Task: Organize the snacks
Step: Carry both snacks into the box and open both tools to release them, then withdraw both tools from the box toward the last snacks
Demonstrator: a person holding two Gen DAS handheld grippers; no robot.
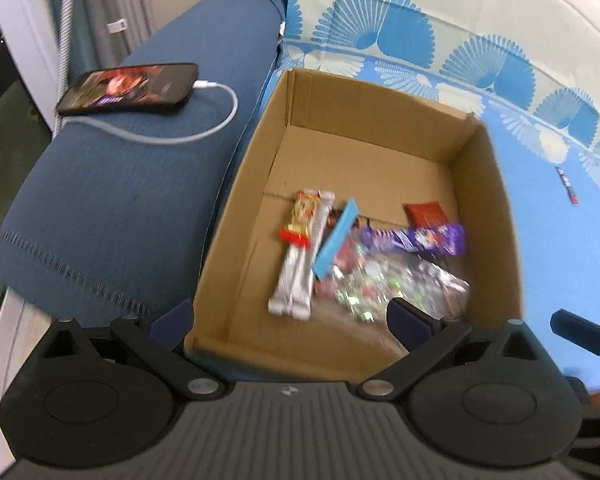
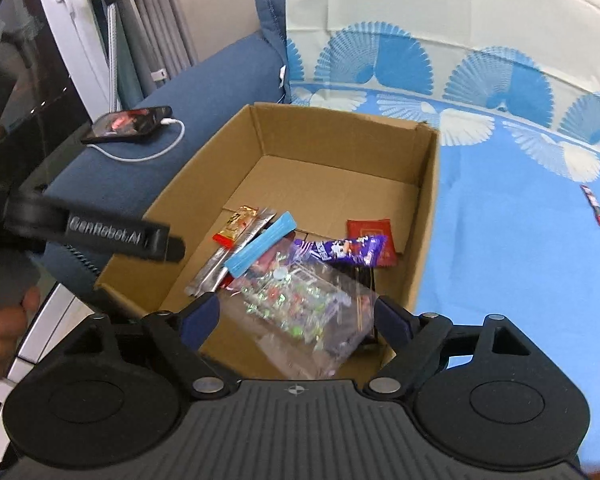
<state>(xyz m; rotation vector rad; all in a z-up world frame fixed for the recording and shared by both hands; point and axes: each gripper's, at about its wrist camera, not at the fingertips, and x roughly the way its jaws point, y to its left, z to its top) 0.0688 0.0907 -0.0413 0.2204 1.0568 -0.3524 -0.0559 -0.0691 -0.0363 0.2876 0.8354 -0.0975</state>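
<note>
Left gripper [image 1: 290, 316] and right gripper [image 2: 296, 320] hover (both spread wide, empty).

Both views are angled steeply down from close above the near edge of the cardboard box [image 1: 480, 184]. The left wrist one is set further left, over the sofa armrest [image 1: 140, 168]. Box, phone [image 2: 130, 123] and blue patterned sheet [image 2: 500, 220] are shared.

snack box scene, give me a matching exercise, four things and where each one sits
Things:
1. phone
2. purple wrapper
3. red-and-blue stick
4. cardboard box

Places:
A. loose on the blue patterned sheet, outside the box
B. on the blue sofa arm, cable plugged in
C. inside the box, over the clear candy bag
D. between sofa arm and sheet

Pairs: 1-B, 2-C, 3-A, 4-D
</note>
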